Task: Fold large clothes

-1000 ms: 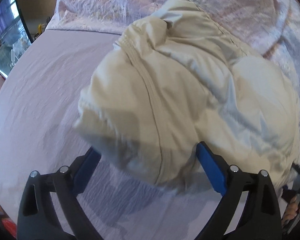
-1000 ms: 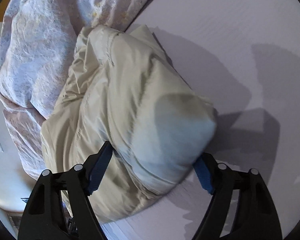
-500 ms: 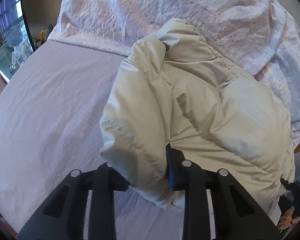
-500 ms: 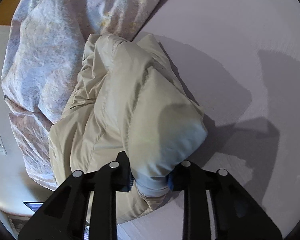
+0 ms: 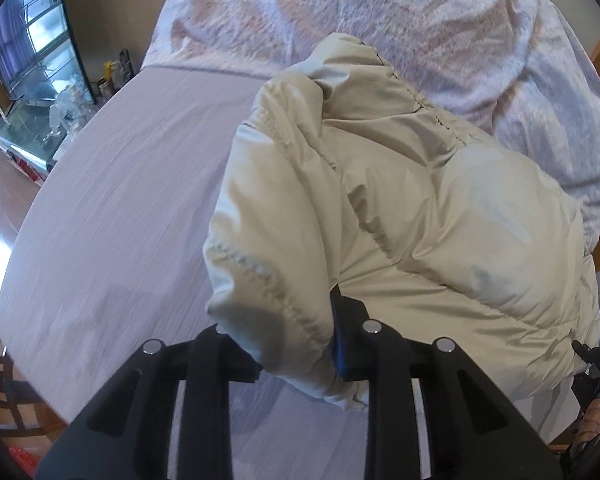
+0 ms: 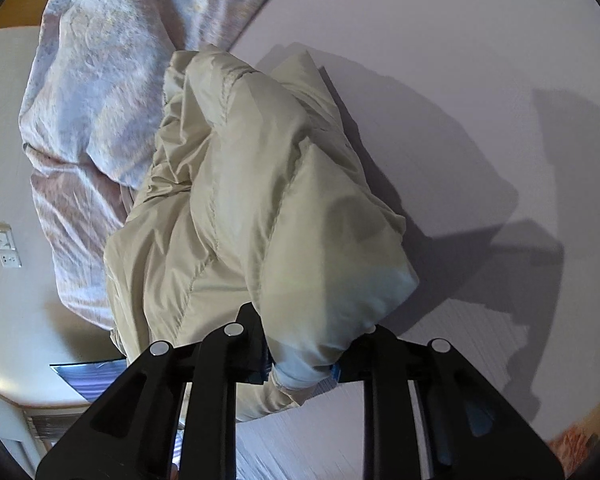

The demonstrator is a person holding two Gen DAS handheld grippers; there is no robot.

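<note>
A cream puffy jacket (image 5: 400, 200) lies bunched on a lilac bed sheet (image 5: 120, 200). My left gripper (image 5: 296, 352) is shut on a thick fold at the jacket's near edge and holds it raised. In the right wrist view the same jacket (image 6: 260, 200) hangs in a heap. My right gripper (image 6: 304, 360) is shut on another padded fold at its near edge. The blue pads are mostly hidden by the fabric.
A crumpled pale floral duvet (image 5: 380, 20) lies behind the jacket, also in the right wrist view (image 6: 100, 80). The bed sheet (image 6: 460, 60) stretches to the right. A glass cabinet (image 5: 28, 80) stands past the bed's left edge. A wall socket (image 6: 6, 248) is at left.
Both grippers went from wide open around the jacket's folds to shut on them. The jacket has since been lifted and drawn up a little.
</note>
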